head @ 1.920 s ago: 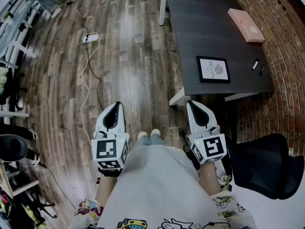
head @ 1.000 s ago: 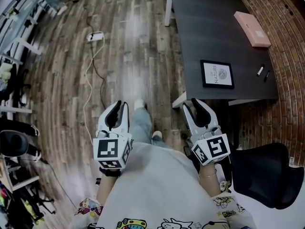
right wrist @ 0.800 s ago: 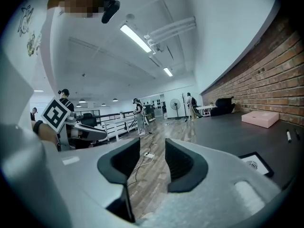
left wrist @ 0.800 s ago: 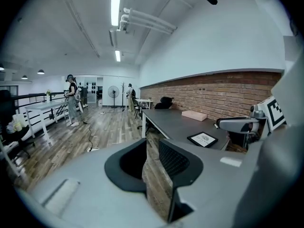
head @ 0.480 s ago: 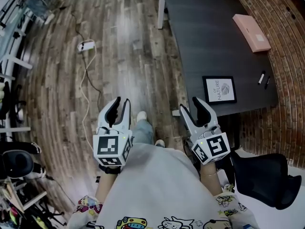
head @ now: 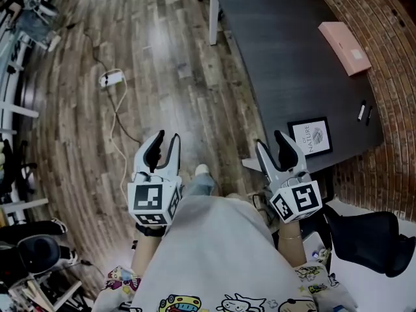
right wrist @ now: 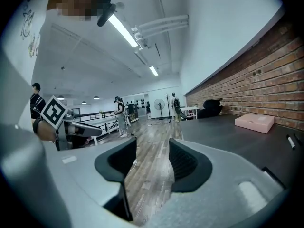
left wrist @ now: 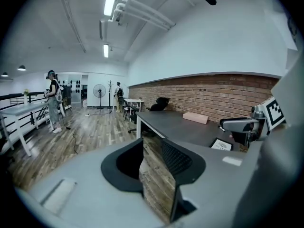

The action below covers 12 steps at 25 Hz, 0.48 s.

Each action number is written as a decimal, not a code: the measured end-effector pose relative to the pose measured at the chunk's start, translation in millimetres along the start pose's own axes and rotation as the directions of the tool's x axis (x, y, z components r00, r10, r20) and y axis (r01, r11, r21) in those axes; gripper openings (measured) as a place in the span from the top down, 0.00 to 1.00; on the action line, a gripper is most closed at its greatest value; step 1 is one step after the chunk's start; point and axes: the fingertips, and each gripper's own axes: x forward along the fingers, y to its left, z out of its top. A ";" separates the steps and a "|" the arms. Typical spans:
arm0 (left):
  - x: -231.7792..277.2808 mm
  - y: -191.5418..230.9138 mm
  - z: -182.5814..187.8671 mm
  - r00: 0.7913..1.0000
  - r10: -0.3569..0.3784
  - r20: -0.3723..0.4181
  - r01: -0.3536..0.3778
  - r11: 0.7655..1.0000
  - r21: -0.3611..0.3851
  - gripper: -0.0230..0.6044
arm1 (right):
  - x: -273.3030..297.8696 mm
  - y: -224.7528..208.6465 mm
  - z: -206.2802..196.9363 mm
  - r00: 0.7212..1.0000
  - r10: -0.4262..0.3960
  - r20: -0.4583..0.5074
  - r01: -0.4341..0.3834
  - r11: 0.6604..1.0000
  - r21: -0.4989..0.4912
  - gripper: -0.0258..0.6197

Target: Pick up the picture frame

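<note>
The picture frame, black-edged around a white print, lies flat near the front corner of the dark table. It also shows small in the left gripper view. My right gripper hovers at the table's edge just left of the frame, without touching it. My left gripper is over the wooden floor, well left of the table. Both grippers' jaws have just been opening. They stand open with only floor between them, as the left gripper and right gripper views show.
A pink box and two pens lie on the table by the brick wall. A black chair stands at lower right. A power strip with cable lies on the floor. People stand far off in the room.
Both grippers' jaws have spread wider. The table and frame have come closer, so the frame now lies right beside the right gripper's tips.
</note>
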 end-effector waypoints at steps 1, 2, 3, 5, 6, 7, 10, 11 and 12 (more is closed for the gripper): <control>2.8 5.4 -0.5 1.000 -0.007 -0.002 0.007 1.000 0.001 0.76 | 3.2 -0.3 -0.6 1.000 -0.015 0.001 0.015 1.000 0.003 0.63; 5.4 10.0 -1.0 1.000 -0.015 -0.005 0.015 1.000 0.003 0.76 | 5.7 -0.9 -1.3 1.000 -0.030 0.002 0.030 1.000 0.006 0.63; 7.9 13.8 -1.2 1.000 -0.022 -0.007 0.022 1.000 0.004 0.76 | 7.6 -2.2 -1.6 0.999 -0.046 0.002 0.046 0.999 0.008 0.63; 13.4 19.6 -1.7 0.999 -0.032 -0.016 0.032 0.999 0.004 0.75 | 9.9 -6.3 -1.3 0.997 -0.079 -0.003 0.079 0.997 0.011 0.62; 16.0 21.5 -2.6 0.999 -0.037 -0.022 0.037 0.999 0.002 0.74 | 9.8 -8.9 -1.3 0.995 -0.095 -0.009 0.096 0.995 0.013 0.62; 18.6 22.7 -3.9 0.999 -0.043 -0.029 0.043 0.999 -0.001 0.74 | 9.0 -11.6 -1.8 0.994 -0.110 -0.015 0.111 0.994 0.017 0.62; 29.0 25.2 -8.7 0.997 -0.059 -0.049 0.058 0.998 -0.007 0.74 | 7.4 -21.7 -5.6 0.989 -0.145 -0.034 0.146 0.989 0.031 0.60; 33.4 25.5 -9.6 0.997 -0.063 -0.054 0.062 0.998 -0.009 0.74 | 7.8 -25.9 -6.6 0.987 -0.154 -0.038 0.156 0.987 0.038 0.60; 37.9 25.1 -9.9 0.996 -0.067 -0.059 0.066 0.998 -0.012 0.73 | 8.3 -30.4 -7.1 0.986 -0.162 -0.041 0.164 0.985 0.045 0.59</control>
